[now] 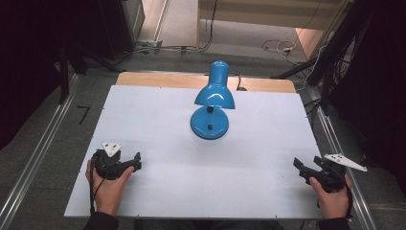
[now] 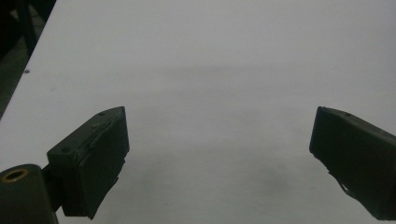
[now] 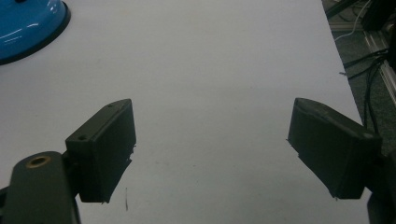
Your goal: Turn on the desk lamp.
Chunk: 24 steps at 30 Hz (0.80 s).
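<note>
A glossy blue desk lamp [image 1: 213, 98] stands at the middle back of the white table [image 1: 158, 182], its shade bent down over its round base [image 1: 209, 125]. The base's edge [image 3: 28, 25] also appears at the top left of the right gripper view. My left gripper [image 1: 135, 162] rests near the table's front left, held by a hand, jaws wide apart with nothing between them [image 2: 219, 144]. My right gripper [image 1: 300, 167] sits at the front right, likewise open and empty [image 3: 212, 140]. Both are far from the lamp.
The white board lies on a wooden tabletop [image 1: 143, 78] whose back edge shows behind it. Metal rails [image 1: 33, 158] run along both sides on the floor. Cables [image 1: 282, 46] and dark stands surround the back of the table.
</note>
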### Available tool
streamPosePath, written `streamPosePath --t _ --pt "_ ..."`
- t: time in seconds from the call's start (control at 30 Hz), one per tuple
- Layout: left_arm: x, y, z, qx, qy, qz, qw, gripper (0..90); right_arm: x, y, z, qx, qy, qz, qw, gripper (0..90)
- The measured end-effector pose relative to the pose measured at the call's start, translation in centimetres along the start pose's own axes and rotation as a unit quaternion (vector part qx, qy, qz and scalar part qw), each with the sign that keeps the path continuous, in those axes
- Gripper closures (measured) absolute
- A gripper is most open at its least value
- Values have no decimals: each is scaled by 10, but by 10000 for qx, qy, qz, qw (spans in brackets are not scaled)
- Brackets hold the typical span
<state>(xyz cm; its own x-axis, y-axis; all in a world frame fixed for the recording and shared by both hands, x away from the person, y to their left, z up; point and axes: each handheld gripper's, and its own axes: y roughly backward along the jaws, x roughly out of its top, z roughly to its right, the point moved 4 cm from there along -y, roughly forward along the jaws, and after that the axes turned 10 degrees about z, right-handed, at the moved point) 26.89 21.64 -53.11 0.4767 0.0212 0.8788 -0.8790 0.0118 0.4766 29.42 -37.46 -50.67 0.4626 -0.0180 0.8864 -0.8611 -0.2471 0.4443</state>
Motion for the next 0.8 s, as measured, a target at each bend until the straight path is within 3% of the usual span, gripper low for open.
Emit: streamPosePath --t 0.1,0.27,0.8 --pt "4 9 6 -145 29 163 9998 73 0 -1 -2 8 26 -10 10000 136" --pt "6 13 10 -288 97 232 9993 73 1 -2 -5 48 24 -13 10000 136" --pt "7 13 10 -344 213 369 9985 73 16 -16 -38 435 146 81 9989 136"
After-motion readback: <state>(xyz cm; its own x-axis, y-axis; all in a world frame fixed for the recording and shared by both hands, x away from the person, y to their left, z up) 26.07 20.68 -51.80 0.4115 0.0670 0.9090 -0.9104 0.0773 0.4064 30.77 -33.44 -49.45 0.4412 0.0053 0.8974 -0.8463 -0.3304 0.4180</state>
